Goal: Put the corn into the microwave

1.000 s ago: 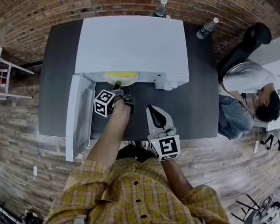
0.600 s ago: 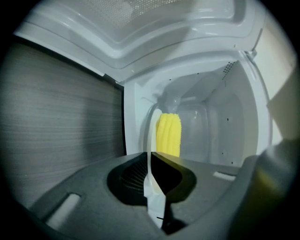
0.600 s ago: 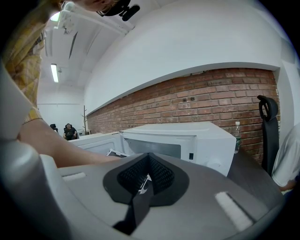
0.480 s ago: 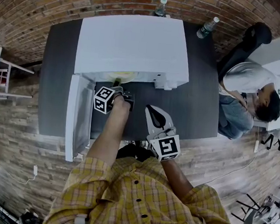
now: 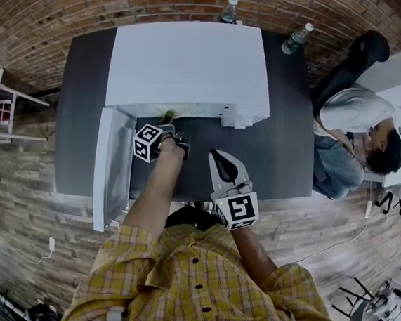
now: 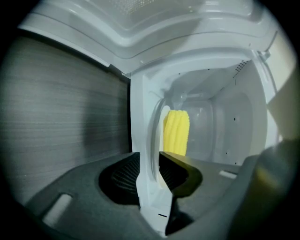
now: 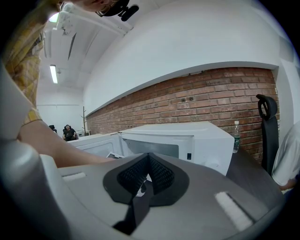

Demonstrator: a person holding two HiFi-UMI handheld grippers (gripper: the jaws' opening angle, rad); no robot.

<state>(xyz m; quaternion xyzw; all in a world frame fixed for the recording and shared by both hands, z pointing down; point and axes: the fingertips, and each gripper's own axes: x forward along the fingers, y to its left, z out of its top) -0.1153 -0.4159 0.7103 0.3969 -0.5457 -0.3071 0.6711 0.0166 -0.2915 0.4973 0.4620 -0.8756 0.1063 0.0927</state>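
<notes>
The corn [image 6: 176, 132] lies inside the microwave [image 6: 220, 70], just beyond the left tool [image 6: 150, 169]. That tool is at the mouth with its jaws opening astride a white edge [image 6: 143, 140]. The door [image 5: 112, 165] stands open toward the table's [image 5: 286, 150] front-left corner. The right tool [image 7: 149, 164], pinched together and empty, hovers over the front edge.

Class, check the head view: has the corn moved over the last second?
Yes. The corn slid farther into the microwave: its yellow, earlier showing beyond the roof's front edge, is now almost hidden under it.
</notes>
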